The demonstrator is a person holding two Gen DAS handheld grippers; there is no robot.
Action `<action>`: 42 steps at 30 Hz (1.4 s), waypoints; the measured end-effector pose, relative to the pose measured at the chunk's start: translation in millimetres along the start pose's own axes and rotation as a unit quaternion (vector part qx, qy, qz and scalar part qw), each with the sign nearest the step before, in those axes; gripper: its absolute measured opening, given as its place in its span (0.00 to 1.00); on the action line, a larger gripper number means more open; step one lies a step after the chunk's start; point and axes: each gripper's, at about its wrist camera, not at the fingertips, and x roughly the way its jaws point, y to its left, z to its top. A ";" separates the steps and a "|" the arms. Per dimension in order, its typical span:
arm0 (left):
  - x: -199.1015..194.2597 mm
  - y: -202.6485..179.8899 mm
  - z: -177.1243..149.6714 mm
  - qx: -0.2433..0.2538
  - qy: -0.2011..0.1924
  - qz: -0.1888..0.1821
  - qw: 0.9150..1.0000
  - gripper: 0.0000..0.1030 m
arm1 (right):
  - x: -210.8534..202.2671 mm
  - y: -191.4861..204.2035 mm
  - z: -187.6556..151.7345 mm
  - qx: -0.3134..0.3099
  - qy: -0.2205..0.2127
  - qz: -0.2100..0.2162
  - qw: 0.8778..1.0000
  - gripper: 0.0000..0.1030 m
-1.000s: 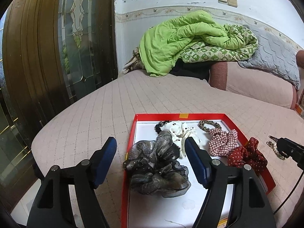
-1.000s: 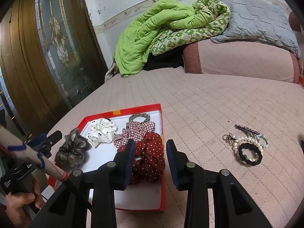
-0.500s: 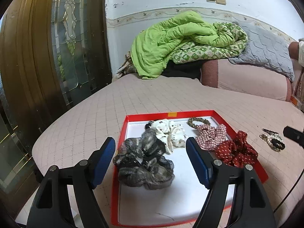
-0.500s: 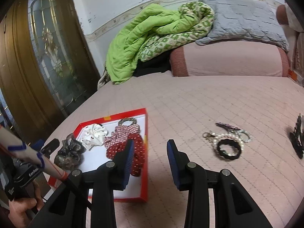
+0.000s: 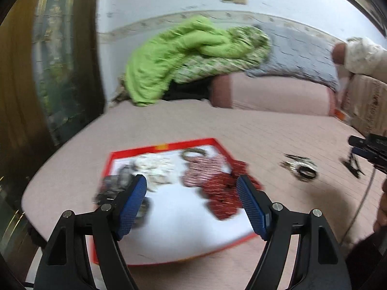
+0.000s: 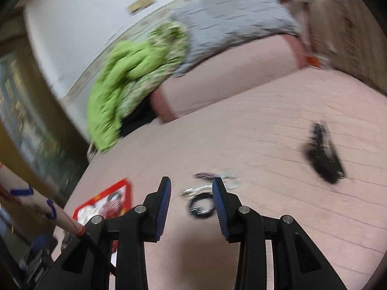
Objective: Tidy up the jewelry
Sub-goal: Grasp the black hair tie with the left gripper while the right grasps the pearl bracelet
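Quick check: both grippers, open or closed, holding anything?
Left gripper: open, empty, above the red tray.
Right gripper: open, empty, pointed at the black hair tie.

Left wrist view: taken low over the near end of the red tray [image 5: 167, 146], facing the far wall. Right wrist view: tilted, aimed farther right at the bracelet pile [image 6: 203, 199]. Tray, pile and green quilt [image 5: 169, 55] are shared by both.

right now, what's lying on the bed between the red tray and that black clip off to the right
In the right wrist view, a small pile of jewelry, with a pearl strand and a black ring, lies on the bedspread between the red tray and the black clip; otherwise bare quilt.
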 end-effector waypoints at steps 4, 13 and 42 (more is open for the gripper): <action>17.9 -32.4 6.3 0.010 0.044 -0.071 0.996 0.74 | -4.0 -34.2 7.4 0.042 0.003 -0.027 0.999 0.38; 84.5 -113.3 29.3 -0.012 0.159 -0.211 0.965 0.74 | 4.0 -52.1 6.7 0.087 0.031 -0.023 0.995 0.38; 144.1 -159.2 -16.6 0.007 0.261 -0.261 0.929 0.06 | 23.1 -66.4 2.6 0.133 0.070 0.013 0.989 0.38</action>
